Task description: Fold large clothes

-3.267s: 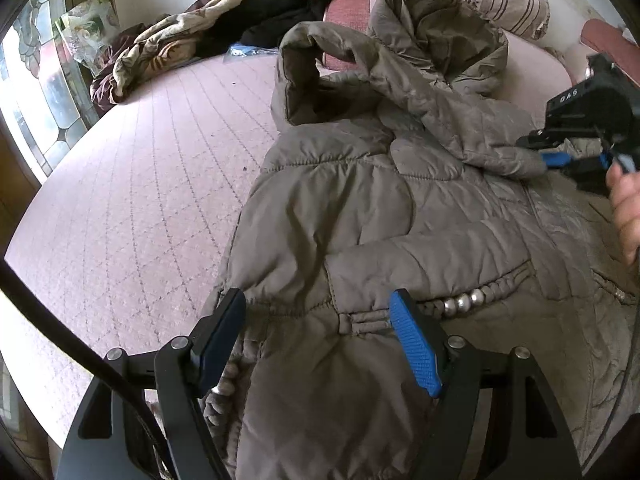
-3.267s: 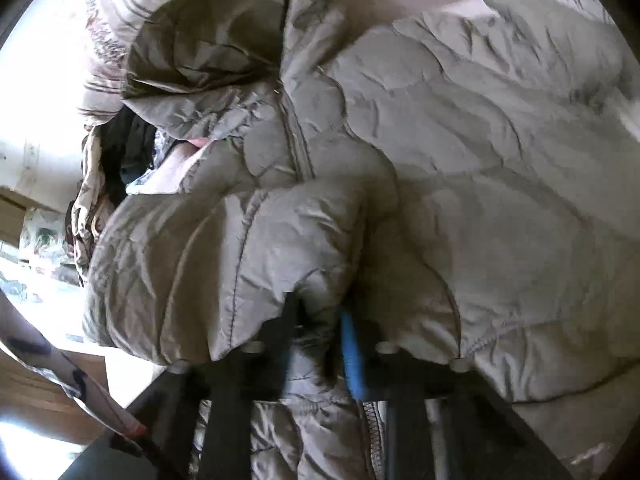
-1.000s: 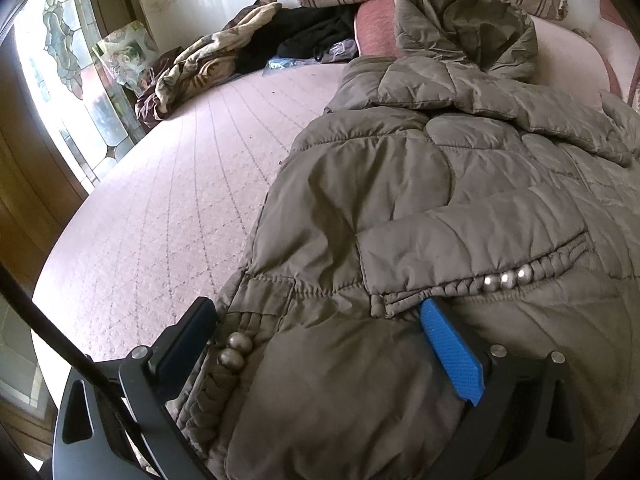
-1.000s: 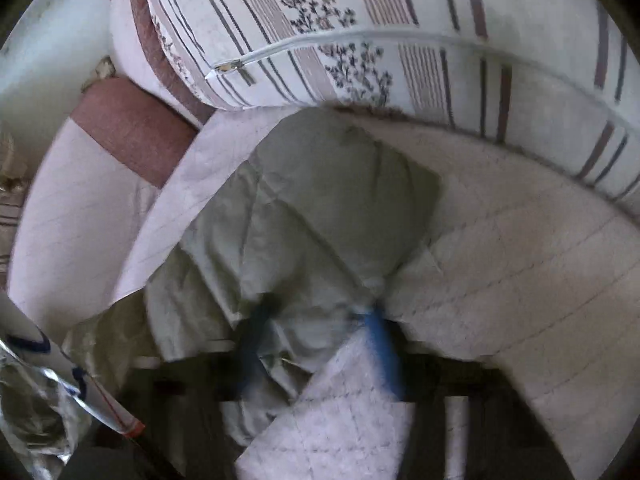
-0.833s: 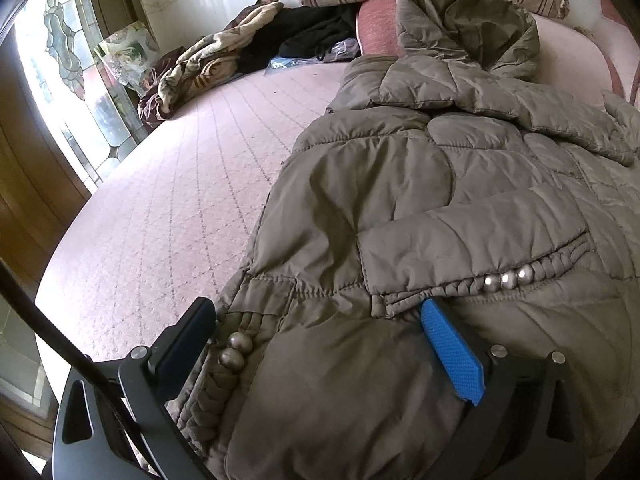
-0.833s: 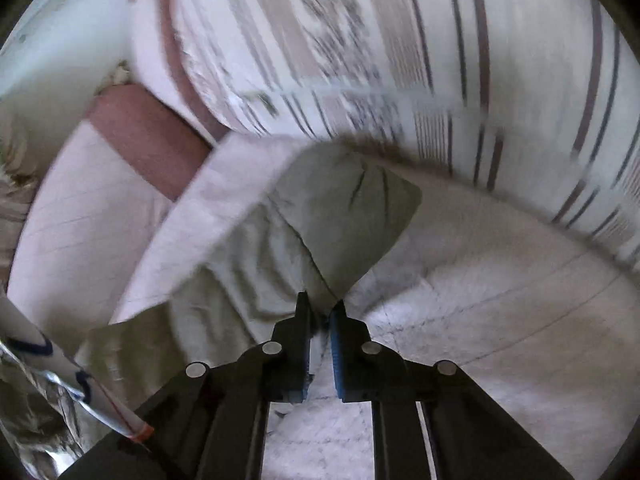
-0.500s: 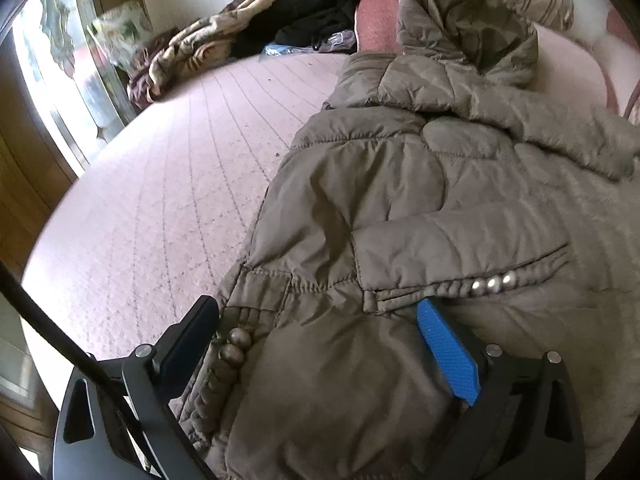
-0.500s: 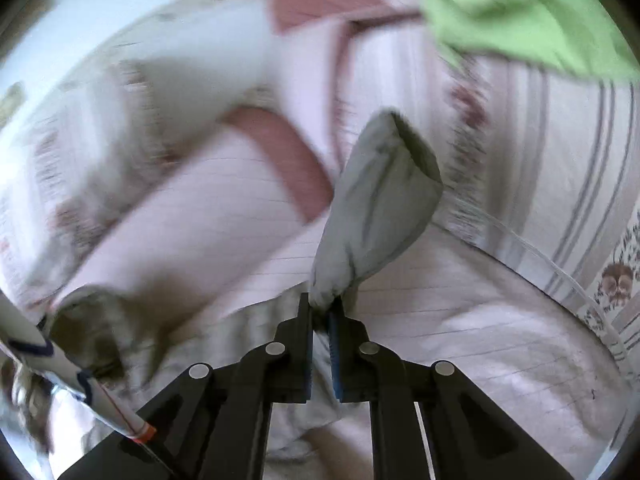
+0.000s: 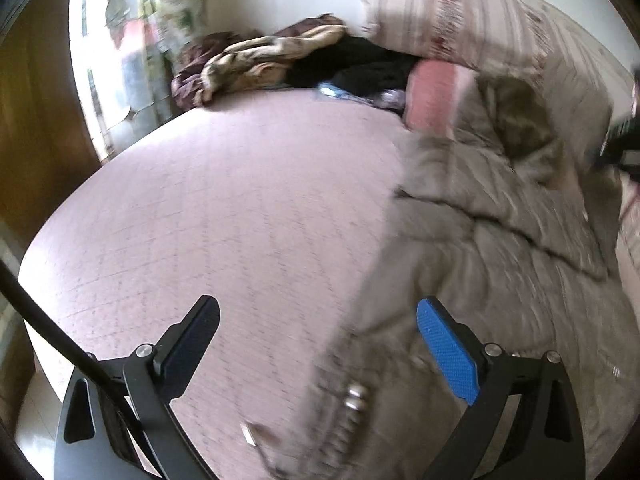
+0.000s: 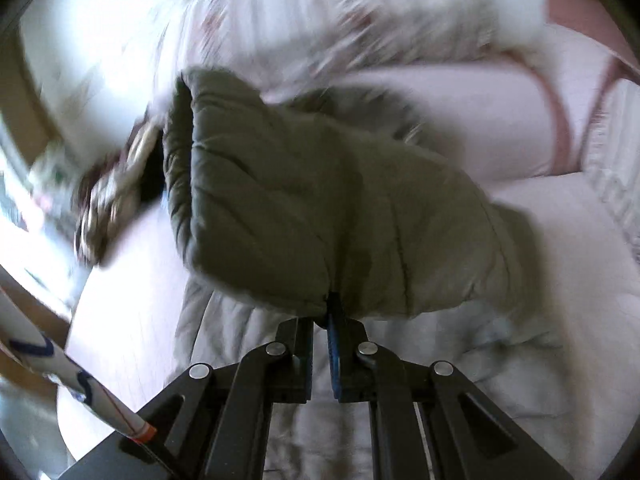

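A large olive-grey padded jacket lies spread on the pink quilted bed, hood toward the pillows. My left gripper hangs open above the jacket's left hem edge, its blue pad over the fabric and the dark finger over bare bed. In the right wrist view my right gripper is shut on the jacket's sleeve, which hangs lifted with its cuff opening turned to the upper left. The right gripper's body shows at the left wrist view's right edge.
A heap of brown, beige and black clothes lies at the bed's far side by the stained-glass window. Striped floral pillows and a pink cushion line the head. The bed's edge curves at the lower left.
The right gripper shut on the sleeve's end and swung it up and across, rolling as it went. The left gripper rose and drifted left, off the hem, staying open.
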The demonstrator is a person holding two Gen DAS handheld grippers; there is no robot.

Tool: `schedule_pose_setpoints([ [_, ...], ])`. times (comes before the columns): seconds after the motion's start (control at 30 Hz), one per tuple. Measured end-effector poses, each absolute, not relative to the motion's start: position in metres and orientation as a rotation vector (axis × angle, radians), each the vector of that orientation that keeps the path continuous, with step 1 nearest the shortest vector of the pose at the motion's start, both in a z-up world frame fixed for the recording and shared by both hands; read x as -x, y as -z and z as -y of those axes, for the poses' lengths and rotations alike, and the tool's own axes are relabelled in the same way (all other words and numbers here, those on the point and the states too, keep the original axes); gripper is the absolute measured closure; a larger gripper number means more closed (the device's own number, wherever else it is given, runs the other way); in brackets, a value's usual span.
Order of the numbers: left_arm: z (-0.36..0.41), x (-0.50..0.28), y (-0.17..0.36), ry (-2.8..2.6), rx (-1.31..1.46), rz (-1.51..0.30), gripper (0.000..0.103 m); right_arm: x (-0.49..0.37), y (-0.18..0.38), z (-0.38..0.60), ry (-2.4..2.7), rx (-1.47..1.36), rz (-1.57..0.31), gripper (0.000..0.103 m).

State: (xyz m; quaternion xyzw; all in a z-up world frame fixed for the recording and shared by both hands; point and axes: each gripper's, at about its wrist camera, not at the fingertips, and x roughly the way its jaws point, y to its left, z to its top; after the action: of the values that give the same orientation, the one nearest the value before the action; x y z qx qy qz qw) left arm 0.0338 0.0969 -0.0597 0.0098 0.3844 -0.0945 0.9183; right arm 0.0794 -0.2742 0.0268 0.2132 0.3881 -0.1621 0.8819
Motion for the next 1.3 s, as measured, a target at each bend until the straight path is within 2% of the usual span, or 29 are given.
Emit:
schedule_pose_setpoints([
  [0.13,-0.117,-0.048,0.054,0.143,0.023,-0.781,0.004,-0.114,0.030,0.239,0.311,-0.392,-0.933,0.096],
  [0.3,-0.126,-0.059,0.046,0.127,0.040,-0.770,0.004,-0.126,0.073,0.216,0.349,-0.312,-1.035,0.089],
  [0.33,-0.127,-0.060,0.046,0.130,0.045,-0.771,0.004,-0.126,0.071,0.215,0.348,-0.305,-1.038,0.082],
  [0.37,-0.128,-0.060,0.046,0.134,0.050,-0.773,0.004,-0.123,0.069,0.213,0.334,-0.304,-1.040,0.071],
  [0.43,-0.130,-0.061,0.046,0.141,0.057,-0.781,0.004,-0.118,0.058,0.210,0.310,-0.313,-1.029,0.060],
  [0.5,-0.133,-0.063,0.048,0.142,0.060,-0.791,0.004,-0.108,0.042,0.206,0.298,-0.309,-0.993,0.057],
  [0.63,-0.137,-0.066,0.051,0.148,0.085,-0.815,0.004,-0.109,0.023,0.208,0.330,-0.299,-0.938,0.056],
  [0.7,-0.138,-0.068,0.053,0.151,0.097,-0.829,0.004,-0.119,0.023,0.210,0.381,-0.285,-0.933,0.061],
  [0.73,-0.138,-0.068,0.053,0.151,0.097,-0.831,0.004,-0.128,0.027,0.214,0.411,-0.298,-0.938,0.068],
  [0.77,-0.137,-0.068,0.054,0.151,0.096,-0.832,0.004,-0.133,0.030,0.215,0.428,-0.310,-0.941,0.069],
  [0.93,-0.132,-0.072,0.056,0.155,0.080,-0.838,0.004,-0.170,0.069,0.213,0.389,-0.457,-1.036,0.071],
  [1.03,-0.127,-0.077,0.057,0.153,0.072,-0.846,0.004,-0.180,0.080,0.188,0.328,-0.426,-1.047,0.071],
  [1.23,-0.121,-0.082,0.067,0.156,0.071,-0.890,0.004,-0.170,0.064,0.192,0.306,-0.463,-1.027,0.070],
  [1.3,-0.120,-0.080,0.068,0.149,0.063,-0.892,0.004,-0.152,0.050,0.200,0.294,-0.492,-1.008,0.064],
])
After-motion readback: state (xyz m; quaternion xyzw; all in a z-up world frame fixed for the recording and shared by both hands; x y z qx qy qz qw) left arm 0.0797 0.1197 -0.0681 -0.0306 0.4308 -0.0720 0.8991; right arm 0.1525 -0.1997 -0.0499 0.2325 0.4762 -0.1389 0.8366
